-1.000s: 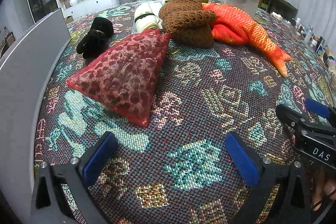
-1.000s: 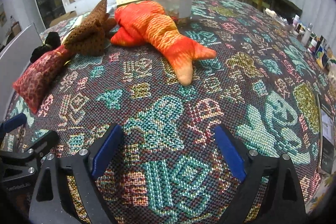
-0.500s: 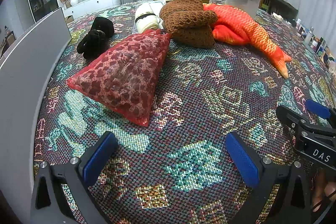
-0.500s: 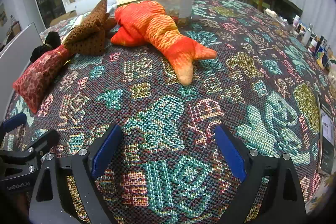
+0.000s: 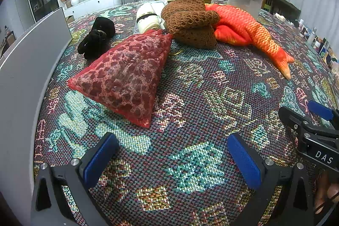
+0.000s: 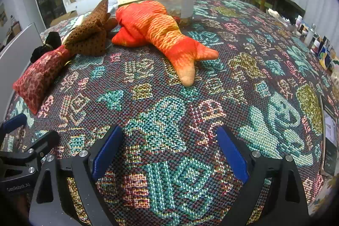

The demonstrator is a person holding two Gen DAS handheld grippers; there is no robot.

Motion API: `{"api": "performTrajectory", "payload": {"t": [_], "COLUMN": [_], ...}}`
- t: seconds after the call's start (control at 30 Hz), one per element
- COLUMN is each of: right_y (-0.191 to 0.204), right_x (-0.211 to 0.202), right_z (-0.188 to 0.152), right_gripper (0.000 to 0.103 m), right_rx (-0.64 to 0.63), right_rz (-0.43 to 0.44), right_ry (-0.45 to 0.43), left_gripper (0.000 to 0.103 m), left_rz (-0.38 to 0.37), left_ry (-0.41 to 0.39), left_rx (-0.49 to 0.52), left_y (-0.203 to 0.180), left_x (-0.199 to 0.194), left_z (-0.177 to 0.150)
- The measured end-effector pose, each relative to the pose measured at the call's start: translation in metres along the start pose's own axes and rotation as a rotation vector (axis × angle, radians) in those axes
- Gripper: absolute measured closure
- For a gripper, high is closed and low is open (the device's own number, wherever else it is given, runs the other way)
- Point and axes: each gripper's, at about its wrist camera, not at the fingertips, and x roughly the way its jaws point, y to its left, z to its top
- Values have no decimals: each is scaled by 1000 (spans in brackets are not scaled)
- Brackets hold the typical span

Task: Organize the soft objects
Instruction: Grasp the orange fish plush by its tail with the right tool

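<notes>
on the patterned tabletop point(image 5: 190, 99), left to right: black bundle point(image 5: 96, 36), red pouch point(image 5: 125, 73), brown knit point(image 5: 190, 20), orange fish plush point(image 6: 161, 33). left tool point(image 5: 172, 154) and right tool point(image 6: 169, 149) both gape wide, holding nothing, above the cloth.

A patterned woven cloth point(image 5: 222, 99) bears a red pillow point(image 5: 127, 75), brown knit point(image 5: 190, 22), orange fish plush point(image 5: 250, 33).

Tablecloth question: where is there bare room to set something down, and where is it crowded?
Bare cloth lies between the red pouch, the orange fish tail and both open grippers. Crowded at the far side: black toy, cream roll, brown knit, fish, touching.
</notes>
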Motion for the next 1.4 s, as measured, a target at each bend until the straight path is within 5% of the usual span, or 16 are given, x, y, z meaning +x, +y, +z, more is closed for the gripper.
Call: {"api": "performTrajectory", "payload": {"t": [0.47,0.63,0.83,0.97,1.03,1.1,1.3,1.4], "right_y": [-4,-34,-16,10,20,20,-2,-29], "right_x": [-3,-41,20,74,88,76,8,-27], "right_z": [1,26,110,121,112,101,52,30], "right_gripper": [11,11,11,12,21,66,72,72], "right_rx": [18,121,-58,-178,-214,-233,-186,-134], "right_rz": [27,32,79,122,167,173,235,200], "right_ry": [-10,-238,-107,-9,31,-19,-50,-98], "left_gripper": [0,0,0,0,0,0,0,0], "left_rz": [0,0,0,0,0,0,1,1], "left_ry": [0,0,0,0,0,0,-1,-1], "left_rx": [-1,-1,-1,-1,-1,-2,-2,-2], "left_y": [0,0,0,0,0,0,-1,-1], "left_x": [0,0,0,0,0,1,1,1], "left_z": [0,0,0,0,0,0,0,0]}}
